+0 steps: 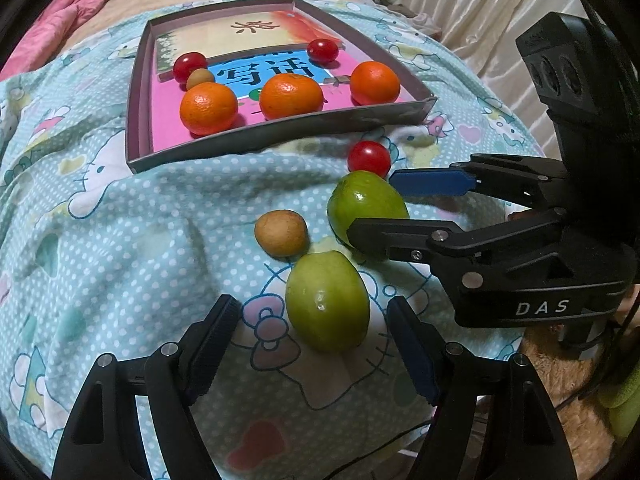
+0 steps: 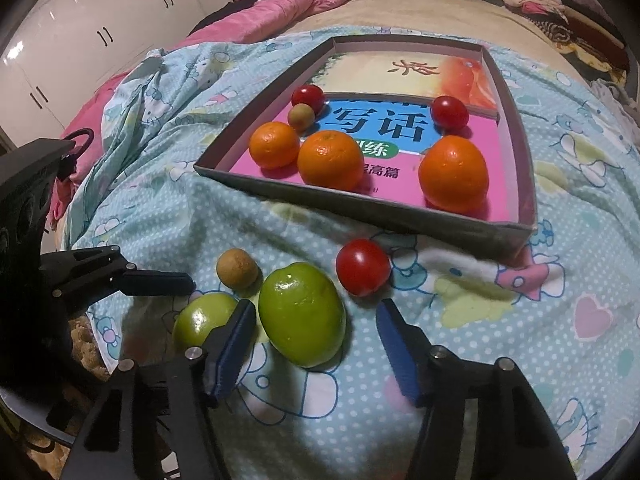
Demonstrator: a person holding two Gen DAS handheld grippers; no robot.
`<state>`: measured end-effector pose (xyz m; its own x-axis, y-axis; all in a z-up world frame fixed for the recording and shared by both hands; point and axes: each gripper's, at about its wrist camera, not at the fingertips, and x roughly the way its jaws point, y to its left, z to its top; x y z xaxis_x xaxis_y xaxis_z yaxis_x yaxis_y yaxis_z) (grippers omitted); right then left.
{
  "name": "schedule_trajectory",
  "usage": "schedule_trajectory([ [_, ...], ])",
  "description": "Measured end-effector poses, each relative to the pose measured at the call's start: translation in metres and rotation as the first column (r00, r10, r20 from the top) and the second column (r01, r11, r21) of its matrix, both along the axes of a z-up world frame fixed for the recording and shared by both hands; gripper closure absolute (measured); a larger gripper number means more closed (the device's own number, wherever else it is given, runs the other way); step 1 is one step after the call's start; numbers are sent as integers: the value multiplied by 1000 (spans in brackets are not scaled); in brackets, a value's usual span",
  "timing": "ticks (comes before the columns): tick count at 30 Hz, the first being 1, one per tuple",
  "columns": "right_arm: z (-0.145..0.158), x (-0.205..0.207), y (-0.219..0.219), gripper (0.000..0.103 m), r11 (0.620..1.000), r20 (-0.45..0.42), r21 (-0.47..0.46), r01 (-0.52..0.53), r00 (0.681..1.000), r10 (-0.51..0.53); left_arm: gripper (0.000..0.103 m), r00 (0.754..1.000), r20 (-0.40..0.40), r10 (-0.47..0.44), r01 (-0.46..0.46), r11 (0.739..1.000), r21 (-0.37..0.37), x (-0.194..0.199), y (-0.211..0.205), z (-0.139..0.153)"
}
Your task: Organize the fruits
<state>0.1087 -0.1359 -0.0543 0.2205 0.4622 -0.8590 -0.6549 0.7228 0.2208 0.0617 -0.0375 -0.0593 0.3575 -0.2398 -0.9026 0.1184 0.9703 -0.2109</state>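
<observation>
Straddling the farther green fruit [image 2: 302, 314] on the bed's cartoon-print sheet [image 2: 520, 340], the right hand-held gripper [image 2: 316, 324] stands open, pads not yet touching, presumably to carry it to the shallow box [image 2: 516, 236] holding three oranges [image 2: 330, 160].

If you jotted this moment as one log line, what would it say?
left gripper: open around near green fruit | right gripper: open around far green fruit | box: three oranges, two tomatoes
</observation>
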Motion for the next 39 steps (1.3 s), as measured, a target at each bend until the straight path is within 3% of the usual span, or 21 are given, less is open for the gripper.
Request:
schedule_trajectory([
  [15, -12, 1, 13, 56, 999, -5, -25, -36, 999, 36, 27, 1000, 0, -12, 12, 1000, 1, 4, -6, -3],
  [18, -13, 2, 15, 58, 999, -1, -27, -41, 999, 41, 35, 1000, -3, -17, 17, 1000, 1, 4, -8, -4],
  [30, -14, 0, 19, 58, 997, 22, -47, -57, 998, 58, 42, 999, 0, -40, 40, 999, 17, 15, -19, -12],
  [34, -13, 0, 18, 58, 997, 26, -47, -61, 998, 62, 53, 999, 12, -46, 46, 998, 42, 19, -25, -13],
  [39, -13, 1, 18, 58, 997, 25, -39, -61, 998, 62, 56, 999, 18, -41, 40, 999, 35, 24, -23, -13],
])
